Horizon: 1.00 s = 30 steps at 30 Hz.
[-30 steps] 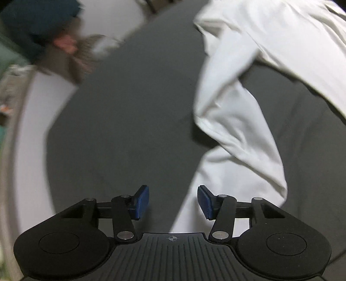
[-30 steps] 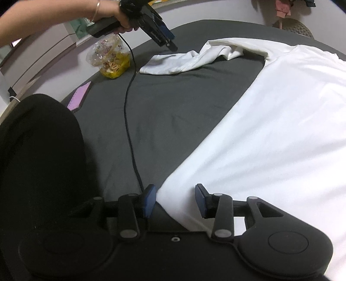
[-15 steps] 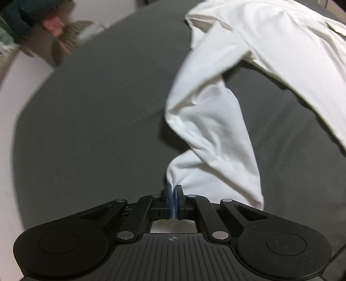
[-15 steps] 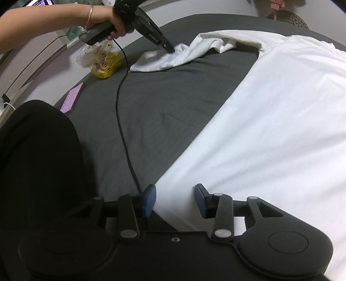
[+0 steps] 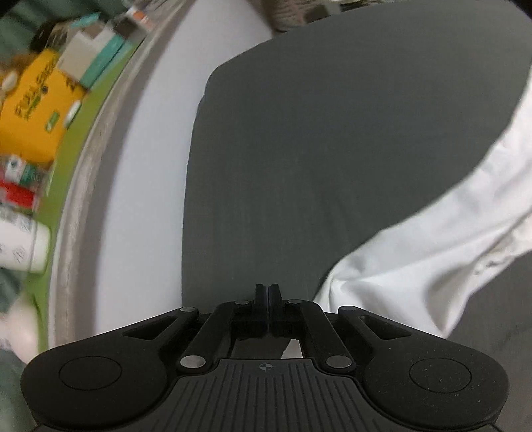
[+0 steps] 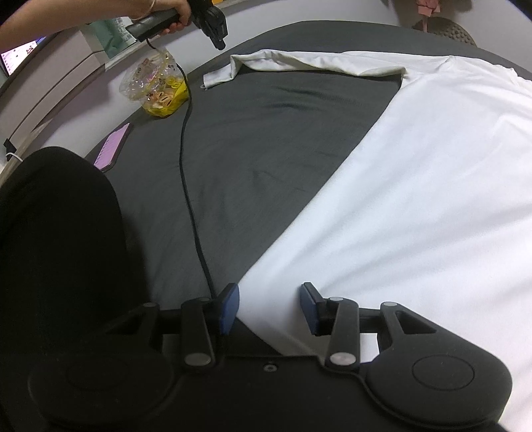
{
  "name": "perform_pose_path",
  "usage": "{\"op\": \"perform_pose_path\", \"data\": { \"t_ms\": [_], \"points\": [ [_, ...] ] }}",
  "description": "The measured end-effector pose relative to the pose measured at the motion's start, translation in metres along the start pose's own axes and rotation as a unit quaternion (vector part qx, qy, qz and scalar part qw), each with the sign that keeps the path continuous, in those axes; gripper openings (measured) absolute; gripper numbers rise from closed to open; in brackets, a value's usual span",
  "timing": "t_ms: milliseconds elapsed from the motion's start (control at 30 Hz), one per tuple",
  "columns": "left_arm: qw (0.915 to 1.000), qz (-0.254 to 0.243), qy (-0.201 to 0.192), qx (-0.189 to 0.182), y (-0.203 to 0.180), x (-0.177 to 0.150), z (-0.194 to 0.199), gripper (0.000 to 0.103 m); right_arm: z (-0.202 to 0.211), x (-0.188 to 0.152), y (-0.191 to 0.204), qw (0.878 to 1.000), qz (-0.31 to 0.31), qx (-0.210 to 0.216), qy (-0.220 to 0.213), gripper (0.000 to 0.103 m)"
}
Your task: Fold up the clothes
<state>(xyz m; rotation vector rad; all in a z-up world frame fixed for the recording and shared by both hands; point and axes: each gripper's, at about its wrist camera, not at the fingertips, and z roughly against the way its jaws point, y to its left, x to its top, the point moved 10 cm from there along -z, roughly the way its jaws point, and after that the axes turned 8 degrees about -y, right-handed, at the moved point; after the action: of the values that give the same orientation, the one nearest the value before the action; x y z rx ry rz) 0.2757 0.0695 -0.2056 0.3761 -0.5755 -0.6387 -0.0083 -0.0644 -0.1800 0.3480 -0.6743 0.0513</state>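
Observation:
A white long-sleeved shirt (image 6: pixel 415 186) lies flat on the dark grey cloth (image 6: pixel 266 139) that covers the table. Its sleeve (image 6: pixel 309 63) runs straight out to the left, with the cuff (image 6: pixel 216 76) folded back. My left gripper (image 6: pixel 219 41), held by a hand (image 6: pixel 169 13), hovers just above the cuff end. In the left wrist view that gripper (image 5: pixel 267 292) is shut, no cloth shows between its fingers, and the sleeve (image 5: pixel 415 252) trails off to its right. My right gripper (image 6: pixel 269 307) stands open around the shirt's near hem corner.
A clear bag of yellow items (image 6: pixel 159 86) and a pink phone (image 6: pixel 111 148) lie at the left edge. A black cable (image 6: pixel 189 186) crosses the cloth. A black rounded shape (image 6: pixel 60 232) fills the near left. Boxes and a bottle (image 5: pixel 33 109) crowd a shelf beyond the table.
My left gripper shut on the sleeve end, dragged it out to the left until it lay straight, then rose and swung towards the table edge. My right gripper stayed open at the hem.

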Motion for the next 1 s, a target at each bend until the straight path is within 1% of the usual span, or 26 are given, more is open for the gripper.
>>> {"op": "perform_pose_path", "data": {
  "t_ms": [100,133,167,233,267,333,367,400,433,467,500,533,633,667,700,733,767,833,867,900,967,1000],
  "points": [
    [0.9989,0.012,-0.005,-0.045,-0.011,-0.004,-0.01,0.002,-0.001,0.0,0.001,1.0,0.0,0.0,0.002,0.041],
    [0.9968,0.012,-0.006,-0.078,-0.018,-0.005,-0.01,0.002,-0.001,0.0,0.002,1.0,0.0,0.0,0.002,0.041],
    [0.9939,0.01,0.003,-0.11,-0.025,-0.009,-0.01,0.003,-0.001,0.0,0.002,1.0,0.0,0.001,0.002,0.041],
    [0.9906,-0.008,0.016,-0.136,-0.031,-0.014,-0.01,0.007,-0.002,0.0,0.003,1.0,0.0,0.001,0.003,0.041],
    [0.9904,-0.024,0.012,-0.136,-0.031,-0.016,-0.009,0.012,-0.003,0.0,0.003,1.0,0.0,0.002,0.003,0.042],
    [0.9913,-0.041,-0.001,-0.125,-0.024,-0.014,-0.006,0.027,-0.004,0.0,0.004,1.0,0.0,0.003,0.003,0.043],
    [0.9913,-0.043,-0.01,-0.124,-0.021,-0.013,-0.003,0.053,-0.004,0.0,0.004,1.0,0.001,0.003,0.003,0.043],
    [0.9912,-0.044,-0.019,-0.124,-0.018,-0.012,-0.001,0.083,-0.003,-0.001,0.004,1.0,0.002,0.002,0.003,0.044],
    [0.991,-0.046,-0.027,-0.123,-0.015,-0.01,0.002,0.093,-0.003,-0.002,0.004,1.0,0.004,0.002,0.002,0.044],
    [0.9907,-0.047,-0.036,-0.122,-0.012,-0.009,0.004,0.096,-0.002,-0.002,0.004,1.0,0.006,0.001,0.002,0.044],
    [0.9896,-0.051,-0.037,-0.129,-0.012,-0.01,0.005,0.096,-0.002,-0.002,0.004,1.0,0.007,0.0,0.003,0.044],
    [0.9902,-0.052,-0.028,-0.127,-0.011,-0.014,0.003,0.096,-0.002,-0.002,0.004,1.0,0.007,0.0,0.003,0.044],
    [0.992,-0.062,-0.007,-0.11,-0.01,-0.024,-0.005,0.096,-0.002,-0.002,0.004,1.0,0.005,0.002,0.004,0.045],
    [0.9919,-0.068,-0.003,-0.107,-0.01,-0.025,-0.006,0.087,-0.003,-0.002,0.004,1.0,0.005,0.002,0.004,0.045],
    [0.9917,-0.074,0.0,-0.105,-0.01,-0.026,-0.007,0.068,-0.003,-0.002,0.004,1.0,0.004,0.003,0.004,0.046],
    [0.9914,-0.08,0.004,-0.103,-0.01,-0.027,-0.009,0.059,-0.003,-0.002,0.003,1.0,0.004,0.003,0.004,0.046],
    [0.9914,-0.084,0.011,-0.099,-0.006,-0.028,-0.01,0.045,-0.003,-0.002,0.004,1.0,0.004,0.004,0.004,0.047],
    [0.9874,-0.099,0.028,-0.121,-0.009,-0.031,-0.008,0.044,-0.004,-0.002,0.004,1.0,0.006,0.005,0.004,0.049],
    [0.9832,-0.115,0.036,-0.137,-0.012,-0.034,-0.006,0.044,-0.004,-0.002,0.005,1.0,0.007,0.005,0.004,0.05],
    [0.9798,-0.133,0.04,-0.143,-0.014,-0.037,-0.004,0.044,-0.004,-0.002,0.006,1.0,0.009,0.005,0.004,0.051],
    [0.9748,-0.15,0.05,-0.157,-0.019,-0.043,-0.003,0.044,-0.005,-0.001,0.007,1.0,0.012,0.005,0.005,0.051],
    [0.9739,-0.158,0.055,-0.153,-0.021,-0.048,-0.006,0.044,-0.005,-0.001,0.008,1.0,0.012,0.005,0.005,0.051]
  ]
}}
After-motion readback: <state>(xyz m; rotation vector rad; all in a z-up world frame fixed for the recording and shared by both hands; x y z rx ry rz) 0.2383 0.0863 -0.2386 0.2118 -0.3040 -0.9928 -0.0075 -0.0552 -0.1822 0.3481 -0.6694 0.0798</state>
